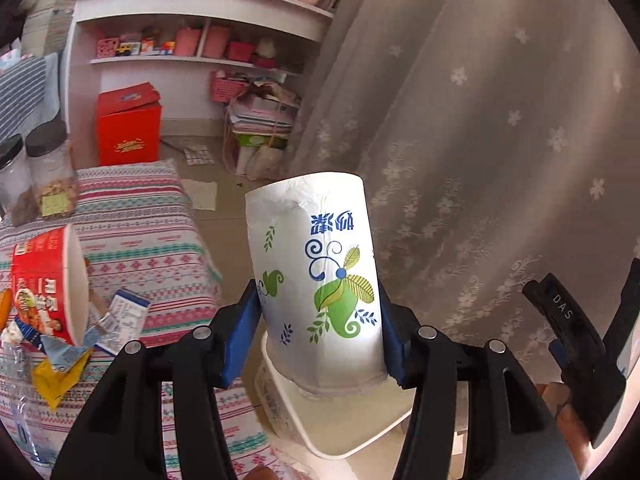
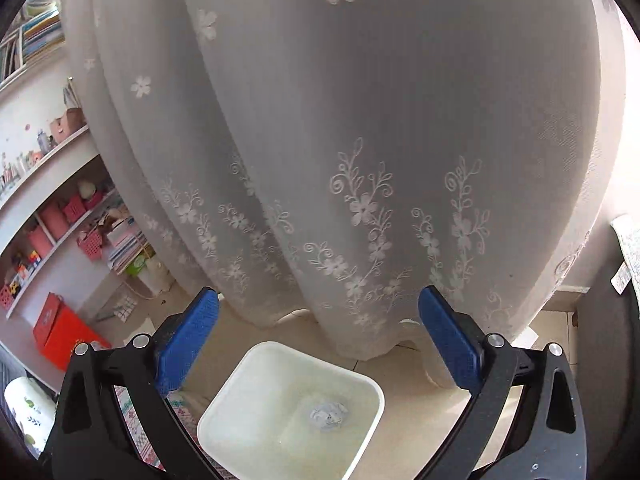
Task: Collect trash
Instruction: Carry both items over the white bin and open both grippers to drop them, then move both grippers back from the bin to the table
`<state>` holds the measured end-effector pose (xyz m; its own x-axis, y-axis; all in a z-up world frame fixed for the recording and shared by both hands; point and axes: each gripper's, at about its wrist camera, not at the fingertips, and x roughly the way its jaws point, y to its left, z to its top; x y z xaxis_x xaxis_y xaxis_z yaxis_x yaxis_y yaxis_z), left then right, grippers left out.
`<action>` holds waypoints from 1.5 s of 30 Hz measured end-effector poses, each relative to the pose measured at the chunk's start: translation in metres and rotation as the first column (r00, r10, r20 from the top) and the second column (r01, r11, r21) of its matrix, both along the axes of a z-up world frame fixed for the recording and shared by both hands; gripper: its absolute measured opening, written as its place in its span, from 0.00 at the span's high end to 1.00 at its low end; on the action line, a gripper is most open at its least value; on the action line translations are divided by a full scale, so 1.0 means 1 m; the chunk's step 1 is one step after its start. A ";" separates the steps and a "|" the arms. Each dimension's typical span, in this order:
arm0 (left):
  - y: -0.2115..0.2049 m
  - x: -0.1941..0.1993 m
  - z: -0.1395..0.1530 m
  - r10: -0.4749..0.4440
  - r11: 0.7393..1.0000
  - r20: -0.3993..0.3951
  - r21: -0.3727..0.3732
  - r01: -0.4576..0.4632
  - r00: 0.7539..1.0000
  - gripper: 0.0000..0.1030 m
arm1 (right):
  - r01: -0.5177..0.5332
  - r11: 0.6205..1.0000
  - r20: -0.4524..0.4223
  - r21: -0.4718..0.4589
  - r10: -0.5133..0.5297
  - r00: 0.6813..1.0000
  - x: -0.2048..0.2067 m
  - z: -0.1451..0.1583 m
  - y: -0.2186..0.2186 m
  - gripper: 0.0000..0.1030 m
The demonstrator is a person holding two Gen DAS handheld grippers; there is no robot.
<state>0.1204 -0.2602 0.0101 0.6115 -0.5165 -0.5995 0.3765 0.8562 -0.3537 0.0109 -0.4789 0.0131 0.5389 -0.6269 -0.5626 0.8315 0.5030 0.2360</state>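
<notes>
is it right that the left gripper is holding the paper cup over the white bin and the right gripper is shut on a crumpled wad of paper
Not quite. The right gripper is open and holds nothing; the right wrist view shows the crumpled wad lying at the bottom of the white bin. The rest stands: the left gripper is holding the paper cup over the bin.

The white paper cup with green leaf print (image 1: 316, 276) sits upside down between the left claw's (image 1: 316, 320) pads, above the white square plastic bin (image 2: 224, 412) on the floor. A crumpled white paper wad (image 2: 329, 415) lies in the bin, below the right claw (image 2: 318, 344). The bin stands just right of the bench with the striped patterned cloth (image 1: 152, 232), before the white embroidered curtain (image 2: 340, 120). The red noodle tub (image 1: 48, 284) lies on the bench, left.
</notes>
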 end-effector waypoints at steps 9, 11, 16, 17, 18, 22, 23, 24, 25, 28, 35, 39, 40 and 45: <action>-0.085 0.006 -0.014 -0.131 0.991 -0.073 -0.016 0.130 0.989 0.36 | 0.095 0.994 0.038 0.063 -0.097 0.995 -0.028 -0.005 -0.040 0.07; -0.087 0.006 -0.013 -0.126 0.992 -0.084 -0.015 0.125 0.988 0.25 | 0.094 0.994 0.034 0.064 -0.096 0.995 -0.028 -0.006 -0.042 0.07; -0.069 0.000 0.002 -0.062 0.998 -0.037 0.022 0.063 0.997 0.21 | 0.076 0.997 0.038 0.016 -0.077 0.996 -0.026 0.000 -0.030 0.07; -0.062 -0.002 0.006 -0.031 0.999 -0.013 0.042 0.031 0.999 0.21 | 0.064 0.998 0.035 -0.001 -0.064 0.997 -0.023 0.002 -0.024 0.07; -0.055 -0.004 0.011 -0.003 0.998 0.017 0.056 0.002 1.000 0.18 | 0.050 0.999 0.030 -0.020 -0.050 0.998 -0.020 0.004 -0.017 0.07; -0.021 -0.014 0.030 0.112 0.989 0.126 0.078 -0.123 0.986 0.09 | -0.011 0.995 0.009 -0.095 0.012 1.000 -0.008 0.010 0.015 0.07; -0.012 -0.015 0.033 0.134 0.986 0.142 0.083 -0.146 0.981 0.09 | -0.032 0.994 0.006 -0.109 0.033 0.999 -0.005 0.011 0.024 0.07; -0.004 -0.015 0.036 0.154 0.981 0.155 0.097 -0.170 0.976 0.09 | -0.053 0.991 0.006 -0.121 0.054 0.999 -0.003 0.012 0.033 0.07; 0.003 -0.016 0.038 0.174 0.975 0.166 0.113 -0.194 0.971 0.09 | -0.073 0.988 0.007 -0.133 0.075 0.997 0.000 0.013 0.042 0.07; 0.027 -0.021 0.041 0.236 0.952 0.203 0.146 -0.268 0.950 0.09 | -0.136 0.977 0.024 -0.162 0.142 0.990 0.005 0.018 0.070 0.07; 0.094 -0.034 0.046 0.380 0.883 0.267 0.182 -0.433 0.886 0.09 | -0.308 0.934 0.024 -0.183 0.318 0.948 0.023 0.022 0.139 0.07; 0.135 -0.039 0.044 0.442 0.842 0.280 0.198 -0.502 0.852 0.09 | -0.388 0.895 0.026 -0.220 0.403 0.915 0.027 0.025 0.183 0.07; 0.145 -0.039 0.043 0.457 0.832 0.276 0.205 -0.516 0.845 0.09 | -0.401 0.886 0.033 -0.232 0.419 0.907 0.028 0.026 0.193 0.07; 0.196 -0.040 0.031 0.534 0.781 0.245 0.221 -0.583 0.809 0.09 | -0.476 0.842 0.023 -0.255 0.498 0.867 0.035 0.026 0.239 0.07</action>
